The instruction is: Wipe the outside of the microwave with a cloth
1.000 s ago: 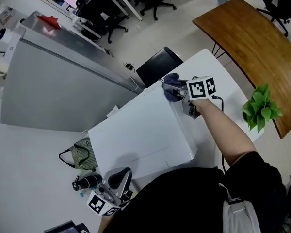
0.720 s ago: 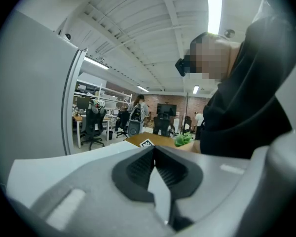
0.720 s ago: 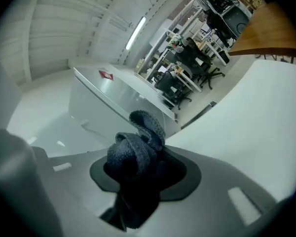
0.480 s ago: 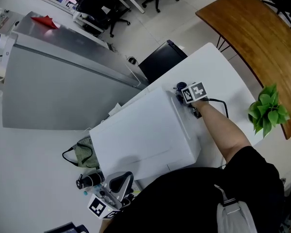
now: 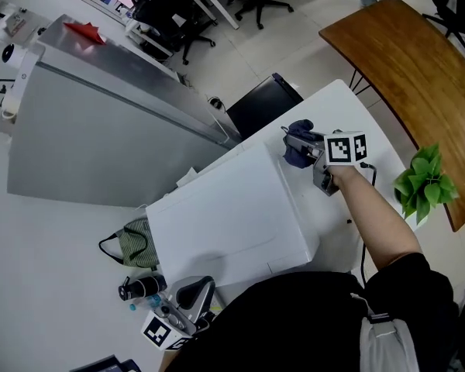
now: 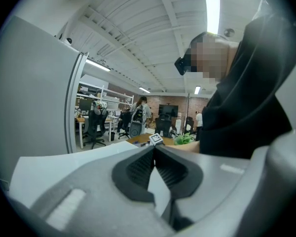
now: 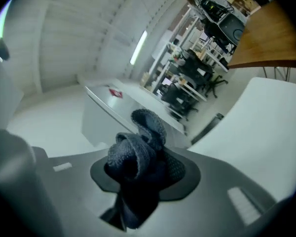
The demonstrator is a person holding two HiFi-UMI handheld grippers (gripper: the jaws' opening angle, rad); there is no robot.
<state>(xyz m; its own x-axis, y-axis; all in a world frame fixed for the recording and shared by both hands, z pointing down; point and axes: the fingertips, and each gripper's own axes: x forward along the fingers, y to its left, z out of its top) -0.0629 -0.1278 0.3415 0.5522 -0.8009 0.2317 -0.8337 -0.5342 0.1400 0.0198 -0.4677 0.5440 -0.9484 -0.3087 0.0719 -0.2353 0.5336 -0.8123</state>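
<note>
The white microwave [image 5: 225, 215] stands on a white table [image 5: 349, 115] in the head view. My right gripper [image 5: 296, 149] is shut on a dark blue cloth [image 5: 300, 153] at the far right corner of the microwave's top. In the right gripper view the bunched cloth [image 7: 138, 149] fills the space between the jaws of the right gripper [image 7: 143, 169]. My left gripper [image 5: 190, 291] hangs low at the near left, beside the microwave's near corner. In its own view the left gripper [image 6: 154, 149] has its pads together with nothing between them.
A green plant [image 5: 422, 183] stands at the table's right edge. A brown wooden table [image 5: 403, 60] lies beyond it. A grey partition [image 5: 101, 130] runs behind the microwave, with a black box [image 5: 263, 103] at its end. A green bag [image 5: 136, 242] lies left of the microwave.
My right gripper with the cloth dipped along the microwave's far right edge and has come back up to the corner. The left gripper has barely moved.
</note>
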